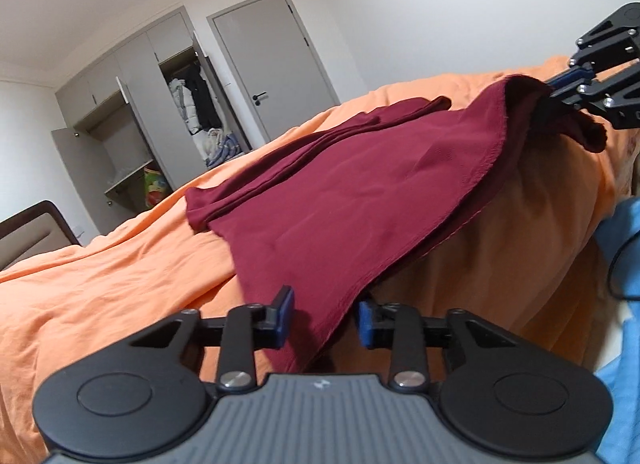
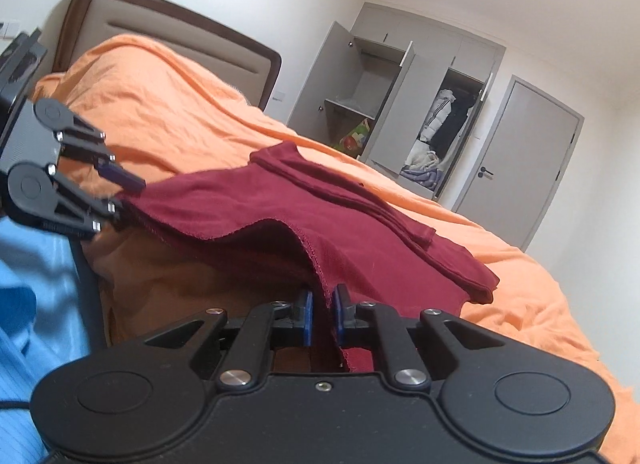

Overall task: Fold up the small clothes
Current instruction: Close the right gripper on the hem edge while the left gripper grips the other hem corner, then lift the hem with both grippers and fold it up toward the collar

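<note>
The garment (image 1: 344,199) is plain dark red, lying on an orange bedspread (image 1: 100,284). Both grippers are black with blue finger pads (image 2: 307,318). Beside the bedspread, a light blue cloth (image 2: 36,264) shows faint stripes. Beyond the bedspread stand a grey wardrobe (image 2: 400,103), a grey door (image 1: 280,59) and a brown-framed beige headboard (image 2: 160,35).

Bedroom fittings: bed with orange cover (image 1: 120,276), rumpled, and a padded headboard (image 2: 168,35) with a dark wooden frame against the white wall. Grey built-in wardrobe (image 2: 404,103), several doors standing open, holding hanging coats (image 1: 196,103), heaped laundry (image 2: 424,167) on its floor and a colourful item (image 1: 155,185) on a lower shelf; beside it a closed grey door (image 1: 280,63) with a dark lever handle. Blue striped fabric (image 2: 36,288) at the near edge, with a black cable (image 1: 618,272) lying over it.
</note>
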